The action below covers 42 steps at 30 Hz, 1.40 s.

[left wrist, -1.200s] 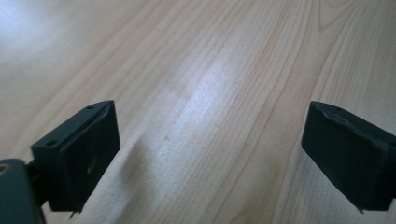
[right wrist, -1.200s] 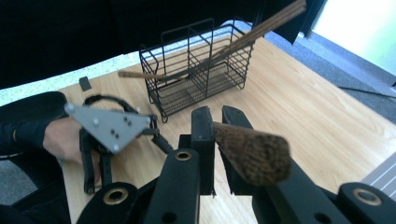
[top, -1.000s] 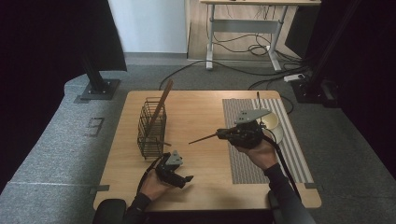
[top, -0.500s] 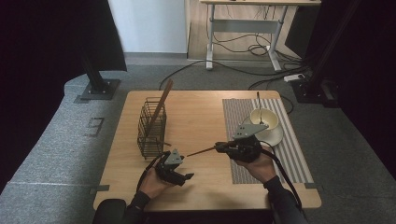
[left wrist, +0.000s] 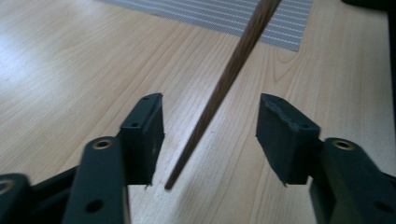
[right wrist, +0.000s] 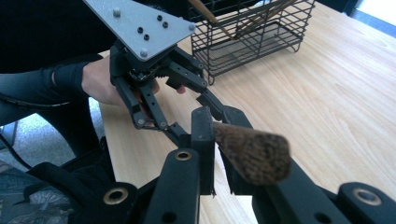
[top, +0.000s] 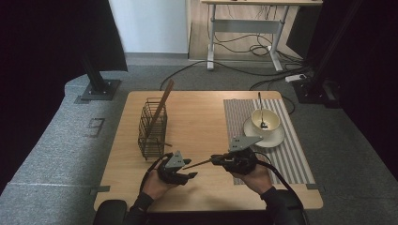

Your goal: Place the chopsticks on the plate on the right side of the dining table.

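The thin wooden stick (left wrist: pixel 219 93) runs between the left gripper (top: pixel 187 169)'s jaws, which have just been closing, pads still clear of it. The right gripper (top: pixel 213 161) clamps the stick's thick end, held level just right of the left one. Beyond, the wire basket (top: pixel 152 129) stands upright.

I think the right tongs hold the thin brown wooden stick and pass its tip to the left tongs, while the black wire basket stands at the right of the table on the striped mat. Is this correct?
One detail is wrong. In the high view, the black wire basket stands at the left, on the bare wooden table, not on the striped mat. The right tongs do grip the thin brown wooden stick, its tip between the left tongs.
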### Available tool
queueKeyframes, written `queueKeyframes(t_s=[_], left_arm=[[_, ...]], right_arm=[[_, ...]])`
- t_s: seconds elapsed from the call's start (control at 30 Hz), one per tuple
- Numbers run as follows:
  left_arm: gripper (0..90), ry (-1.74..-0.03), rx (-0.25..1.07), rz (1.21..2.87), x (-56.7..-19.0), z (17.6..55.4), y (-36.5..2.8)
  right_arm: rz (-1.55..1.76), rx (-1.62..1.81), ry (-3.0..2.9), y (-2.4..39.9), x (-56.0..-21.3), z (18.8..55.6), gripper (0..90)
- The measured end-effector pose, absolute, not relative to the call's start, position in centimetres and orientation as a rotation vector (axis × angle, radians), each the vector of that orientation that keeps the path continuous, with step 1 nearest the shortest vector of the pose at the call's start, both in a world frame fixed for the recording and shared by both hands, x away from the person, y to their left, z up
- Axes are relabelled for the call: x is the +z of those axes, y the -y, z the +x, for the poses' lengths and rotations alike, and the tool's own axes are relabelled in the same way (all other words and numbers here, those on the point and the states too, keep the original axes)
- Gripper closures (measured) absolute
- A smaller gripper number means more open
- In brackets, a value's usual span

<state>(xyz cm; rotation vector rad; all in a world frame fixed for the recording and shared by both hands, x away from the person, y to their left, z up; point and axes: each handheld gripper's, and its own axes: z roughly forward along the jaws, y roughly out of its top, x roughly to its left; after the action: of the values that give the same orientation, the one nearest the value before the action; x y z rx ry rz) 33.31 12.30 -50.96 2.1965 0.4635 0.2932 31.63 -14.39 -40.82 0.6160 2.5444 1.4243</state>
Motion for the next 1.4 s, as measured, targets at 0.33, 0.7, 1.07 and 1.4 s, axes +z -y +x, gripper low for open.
queueKeyframes(t_s=[0.33,0.7,1.07,1.4], left_arm=[[67.9,-0.398,0.285,2.171,-50.8,32.9,-12.2],[83.1,-0.265,0.283,2.174,-51.1,32.5,-12.3],[85.2,-0.257,0.206,2.21,-51.0,32.5,-11.8],[85.0,-0.297,0.19,2.224,-51.3,32.7,-11.8]], right_arm=[[0.629,1.421,-2.586,13.9,-41.6,31.7,82.6],[0.693,1.484,-2.596,14.0,-41.7,32.8,80.5],[0.771,1.432,-2.507,13.7,-41.3,33.4,45.7],[0.847,1.286,-2.349,13.4,-41.4,33.8,24.7]])
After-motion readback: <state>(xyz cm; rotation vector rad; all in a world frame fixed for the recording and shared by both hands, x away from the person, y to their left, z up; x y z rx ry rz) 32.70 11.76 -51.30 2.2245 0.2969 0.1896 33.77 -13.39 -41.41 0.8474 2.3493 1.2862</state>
